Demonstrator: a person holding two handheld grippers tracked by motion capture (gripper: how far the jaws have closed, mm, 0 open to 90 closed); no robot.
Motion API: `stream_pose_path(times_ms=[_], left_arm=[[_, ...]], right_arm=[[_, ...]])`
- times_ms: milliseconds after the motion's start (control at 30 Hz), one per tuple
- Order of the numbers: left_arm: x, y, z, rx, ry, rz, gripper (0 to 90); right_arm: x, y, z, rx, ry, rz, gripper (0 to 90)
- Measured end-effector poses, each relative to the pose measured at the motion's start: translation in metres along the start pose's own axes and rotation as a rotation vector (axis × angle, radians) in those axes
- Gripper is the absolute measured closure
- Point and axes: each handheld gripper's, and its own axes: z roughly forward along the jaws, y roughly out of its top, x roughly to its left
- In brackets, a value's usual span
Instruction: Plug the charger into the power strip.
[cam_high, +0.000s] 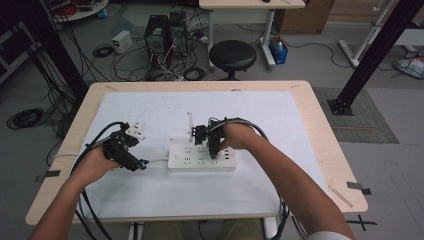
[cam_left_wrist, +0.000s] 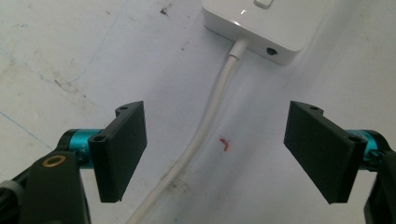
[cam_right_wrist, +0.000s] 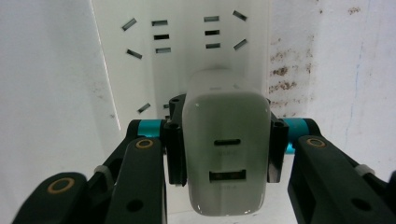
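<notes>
Right gripper (cam_right_wrist: 224, 154): jaws clamped on white USB charger (cam_right_wrist: 226, 154), one black pad on each side face. Charger's port face (2 ports, one small oval, one wider rectangular) points toward the gripper cam; opposite end sits down on the white power strip (cam_right_wrist: 187, 51), approx. over a socket group. Whether prongs are fully seated: cannot tell. Strip's free sockets (slanted + straight slots) show beyond the charger in the right gripper view.

High view: right gripper (cam_high: 214, 142) is over the middle of the power strip (cam_high: 187, 161), w/ right hand (cam_high: 239, 136) behind it and gripper cable looping back along the forearm. Strip lies flat near centre of the white mat (cam_high: 280, 150) on the table (cam_high: 325, 150), long axis left-right.

Left gripper (cam_left_wrist: 219, 154): jaws apart, approx. mid opening, nothing between the pads. Strip's white power cord (cam_left_wrist: 210, 121) runs on the mat between the jaws, not touched by either. Cord enters the strip's end face (cam_left_wrist: 266, 28) at top of the left gripper view. Small red mark (cam_left_wrist: 225, 143) on the mat just beside the cord.

High view: left gripper (cam_high: 125, 150), in left hand (cam_high: 95, 162), is left of the strip's cord end, near but not touching. A second white adapter (cam_high: 136, 131) lies on the mat just beyond the left gripper.
</notes>
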Motion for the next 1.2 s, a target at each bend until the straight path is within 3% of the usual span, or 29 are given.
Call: stream_pose_path(times_ms=[233, 433, 533, 600, 767, 833, 933, 1000, 1067, 1100, 1200], left_arm=[[0.001, -0.002, 0.000, -0.002, 0.000, -0.010, 21.3], [0.003, -0.005, -0.002, -0.008, 0.002, -0.020, 21.3], [0.003, -0.005, -0.002, -0.005, 0.006, -0.020, 21.3], [0.002, -0.005, -0.001, -0.011, 0.006, -0.028, 21.3], [0.001, -0.005, -0.002, -0.010, 0.011, -0.032, 21.3], [0.001, -0.006, -0.002, -0.012, 0.009, -0.033, 21.3], [0.000, -0.007, -0.001, -0.016, 0.008, -0.037, 21.3], [-0.001, -0.007, -0.001, -0.015, 0.008, -0.038, 21.3], [-0.001, -0.007, -0.001, -0.010, 0.008, -0.036, 21.3], [-0.001, -0.006, -0.001, -0.016, 0.008, -0.039, 21.3], [-0.002, -0.006, -0.001, -0.010, 0.004, -0.038, 21.3]], right_arm=[[-0.004, -0.006, 0.002, -0.053, 0.024, -0.004, 61.3], [-0.003, -0.011, 0.003, -0.090, 0.034, 0.020, 60.4], [-0.004, -0.012, 0.002, -0.096, 0.037, 0.022, 55.6], [-0.005, -0.015, 0.000, -0.109, 0.039, 0.049, 49.9], [-0.014, -0.018, -0.006, -0.172, 0.112, 0.142, 19.3], [-0.015, -0.019, -0.010, -0.199, 0.144, 0.190, 19.1], [-0.015, -0.021, -0.017, -0.224, 0.124, 0.251, 11.0], [-0.018, -0.024, -0.022, -0.266, 0.123, 0.255, 10.9], [-0.020, -0.028, -0.026, -0.271, 0.170, 0.264, 10.9], [-0.020, -0.030, -0.028, -0.274, 0.171, 0.265, 10.9], [-0.021, -0.034, -0.031, -0.279, 0.119, 0.280, 9.3]])
